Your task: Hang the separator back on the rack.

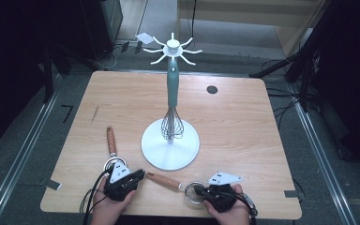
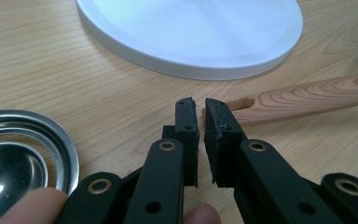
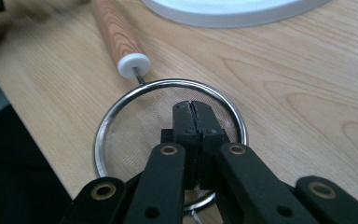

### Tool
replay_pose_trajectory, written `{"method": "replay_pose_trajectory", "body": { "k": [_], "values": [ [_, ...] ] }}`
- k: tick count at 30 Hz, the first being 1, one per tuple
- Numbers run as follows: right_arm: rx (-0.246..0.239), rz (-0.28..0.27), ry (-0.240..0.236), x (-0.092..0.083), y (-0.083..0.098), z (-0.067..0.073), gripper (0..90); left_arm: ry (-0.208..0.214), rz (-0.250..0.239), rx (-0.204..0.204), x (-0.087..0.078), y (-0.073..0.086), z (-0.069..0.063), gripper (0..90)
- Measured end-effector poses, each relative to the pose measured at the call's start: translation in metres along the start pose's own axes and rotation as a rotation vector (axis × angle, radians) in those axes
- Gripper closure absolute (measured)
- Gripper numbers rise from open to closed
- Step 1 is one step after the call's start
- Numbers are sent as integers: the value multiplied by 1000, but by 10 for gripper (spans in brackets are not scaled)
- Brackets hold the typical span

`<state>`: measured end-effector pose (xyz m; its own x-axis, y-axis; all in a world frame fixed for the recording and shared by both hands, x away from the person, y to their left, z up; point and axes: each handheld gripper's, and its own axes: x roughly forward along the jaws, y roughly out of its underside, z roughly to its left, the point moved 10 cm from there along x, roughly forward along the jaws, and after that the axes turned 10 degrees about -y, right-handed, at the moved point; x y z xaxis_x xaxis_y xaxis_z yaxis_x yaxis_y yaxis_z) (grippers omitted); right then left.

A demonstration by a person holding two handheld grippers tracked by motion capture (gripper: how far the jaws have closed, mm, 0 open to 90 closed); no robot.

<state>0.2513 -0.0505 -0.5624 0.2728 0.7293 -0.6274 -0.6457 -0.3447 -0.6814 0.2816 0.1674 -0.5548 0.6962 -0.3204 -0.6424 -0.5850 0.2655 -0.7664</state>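
The left gripper [image 1: 139, 176] is resting nearly closed, gripping nothing, beside a steel ladle [image 1: 111, 149], probably waiting. A whisk [image 1: 172, 101] is already hanging on the white utensil stand [image 1: 170, 144]. The right gripper [image 3: 196, 108] is sitting fully closed over the empty mesh strainer [image 3: 116, 123], gripping nothing, likely preparing a pickup

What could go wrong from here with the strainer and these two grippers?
1. The right gripper is shut over the strainer mesh, not on its rim or handle; pressing down could dent the mesh or skid off it.
2. The strainer lies near the table front edge; a nudge might slide it off.
3. The left gripper is nearly closed beside the wooden handle; advancing would likely push it, not grasp it.
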Motion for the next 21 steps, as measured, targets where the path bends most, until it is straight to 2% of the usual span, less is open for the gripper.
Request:
{"method": "replay_pose_trajectory", "body": {
  "k": [8, 12, 14, 21],
  "values": [
    [-41, 6, 38, -1, -4, -13, 898, 13, 6, -6, 0, 0, -1, 833],
    [-78, 7, 78, -4, -8, -24, 886, 18, 7, -3, 0, 1, -2, 835],
    [-78, -2, 81, -5, -10, -28, 874, 20, 7, -3, 0, 1, -2, 836],
    [-91, -27, 47, -12, -16, -24, 709, 40, -21, -11, -5, -2, -2, 824]
  ]
}}
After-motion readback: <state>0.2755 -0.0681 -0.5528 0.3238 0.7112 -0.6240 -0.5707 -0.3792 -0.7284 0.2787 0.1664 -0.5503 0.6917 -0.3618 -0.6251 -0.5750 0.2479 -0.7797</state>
